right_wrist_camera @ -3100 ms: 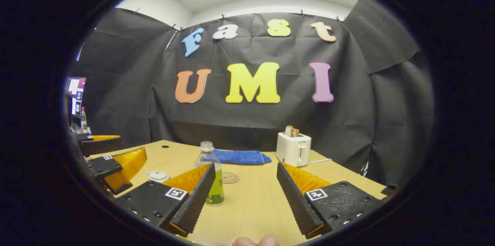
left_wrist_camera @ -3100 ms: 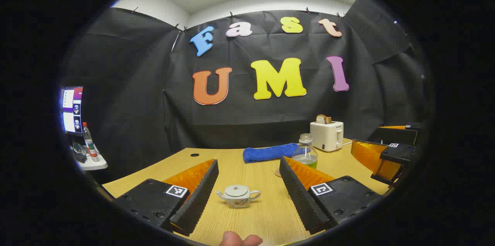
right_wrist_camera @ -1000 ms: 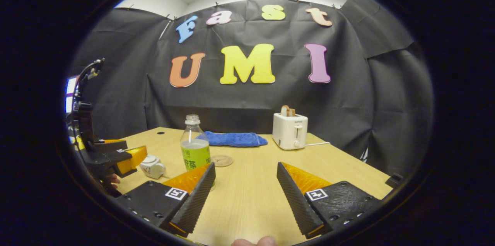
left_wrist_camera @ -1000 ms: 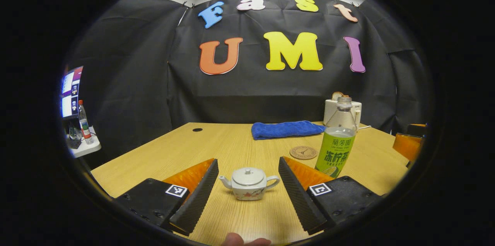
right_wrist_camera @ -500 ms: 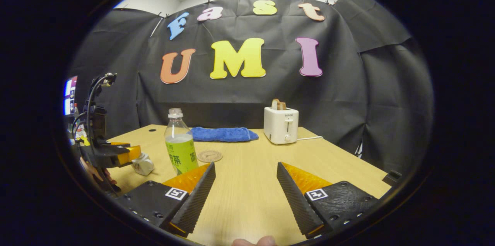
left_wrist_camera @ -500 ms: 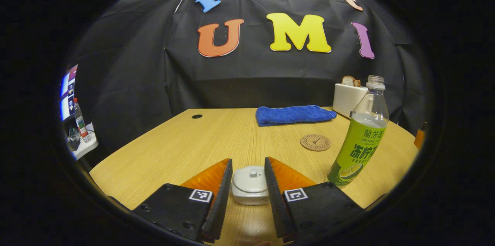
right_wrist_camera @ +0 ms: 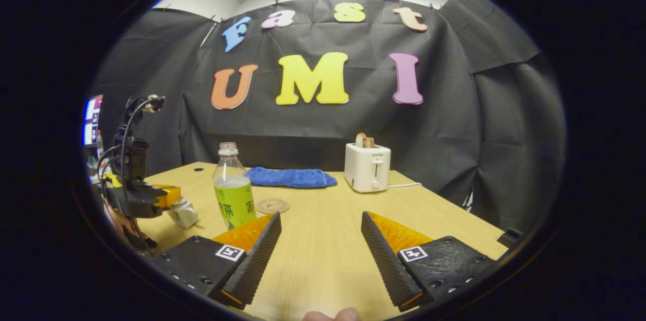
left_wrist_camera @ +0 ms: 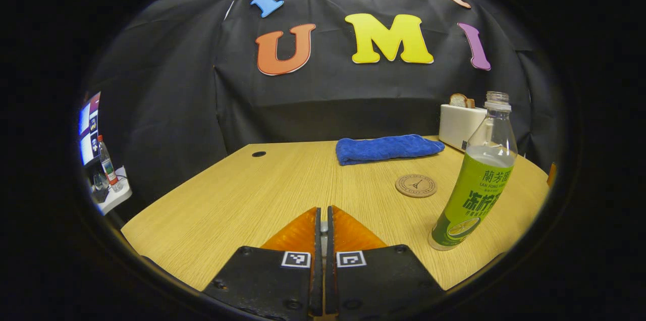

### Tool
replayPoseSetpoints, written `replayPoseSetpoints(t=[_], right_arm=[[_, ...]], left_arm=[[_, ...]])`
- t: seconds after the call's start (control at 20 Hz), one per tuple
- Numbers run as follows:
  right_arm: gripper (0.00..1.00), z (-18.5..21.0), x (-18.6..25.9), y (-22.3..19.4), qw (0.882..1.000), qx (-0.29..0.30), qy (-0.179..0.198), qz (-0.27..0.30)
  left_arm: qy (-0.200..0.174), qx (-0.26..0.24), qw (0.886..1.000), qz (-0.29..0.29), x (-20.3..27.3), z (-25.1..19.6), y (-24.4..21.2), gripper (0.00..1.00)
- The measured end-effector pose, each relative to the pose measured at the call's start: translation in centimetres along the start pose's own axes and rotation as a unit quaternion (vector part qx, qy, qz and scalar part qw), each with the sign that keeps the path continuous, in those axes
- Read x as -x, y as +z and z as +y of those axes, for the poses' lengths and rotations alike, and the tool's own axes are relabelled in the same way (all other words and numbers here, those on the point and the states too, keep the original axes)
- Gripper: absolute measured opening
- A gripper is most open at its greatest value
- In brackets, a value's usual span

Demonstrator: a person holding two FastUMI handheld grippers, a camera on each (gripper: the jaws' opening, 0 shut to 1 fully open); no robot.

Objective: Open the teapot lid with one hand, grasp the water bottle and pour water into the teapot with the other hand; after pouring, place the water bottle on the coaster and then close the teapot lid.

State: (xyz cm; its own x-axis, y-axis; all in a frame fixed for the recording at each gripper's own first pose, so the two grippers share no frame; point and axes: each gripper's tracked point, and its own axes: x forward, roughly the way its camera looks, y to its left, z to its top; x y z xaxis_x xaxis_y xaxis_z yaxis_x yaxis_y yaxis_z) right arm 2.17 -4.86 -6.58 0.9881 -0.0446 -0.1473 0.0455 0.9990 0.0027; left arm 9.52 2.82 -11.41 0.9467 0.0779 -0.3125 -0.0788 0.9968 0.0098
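In the left gripper view my left gripper has its fingers drawn almost together, with a thin grey sliver of the teapot lid's knob pinched between them; the pot below is hidden. The right gripper view has that same left gripper sitting on top of the small white teapot, which stands on the table. The green-labelled water bottle, uncapped, stands upright to the right of the teapot. A round wooden coaster lies just behind it. My right gripper hangs open and empty, right of the bottle.
A folded blue towel lies at the back of the wooden table. A white toaster with bread stands at the back right, its cord trailing right. A side shelf with a bottle is off the table's left.
My left gripper came down over the teapot and its fingers closed from wide open to nearly touching on the lid's knob. The right gripper stayed open and barely shifted.
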Motion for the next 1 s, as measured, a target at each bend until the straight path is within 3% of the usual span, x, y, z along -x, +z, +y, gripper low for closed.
replayPoseSetpoints(t=[0.55,0.8,1.0], right_arm=[[0.95,6.5,-0.6,-0.5,0.996,0.018,0.09,0.003],[0.98,10.4,-1.7,-1.2,0.992,0.027,0.123,0.014],[0.93,12.5,-4.2,-1.9,0.992,0.039,0.122,0.017]], left_arm=[[-0.047,0.037,0.996,-0.065,3.8,1.3,4.9,0.02],[-0.044,0.034,0.995,-0.08,5.7,3.1,5.0,0.03],[-0.035,0.031,0.996,-0.079,6.5,5.0,4.2,0.03]])
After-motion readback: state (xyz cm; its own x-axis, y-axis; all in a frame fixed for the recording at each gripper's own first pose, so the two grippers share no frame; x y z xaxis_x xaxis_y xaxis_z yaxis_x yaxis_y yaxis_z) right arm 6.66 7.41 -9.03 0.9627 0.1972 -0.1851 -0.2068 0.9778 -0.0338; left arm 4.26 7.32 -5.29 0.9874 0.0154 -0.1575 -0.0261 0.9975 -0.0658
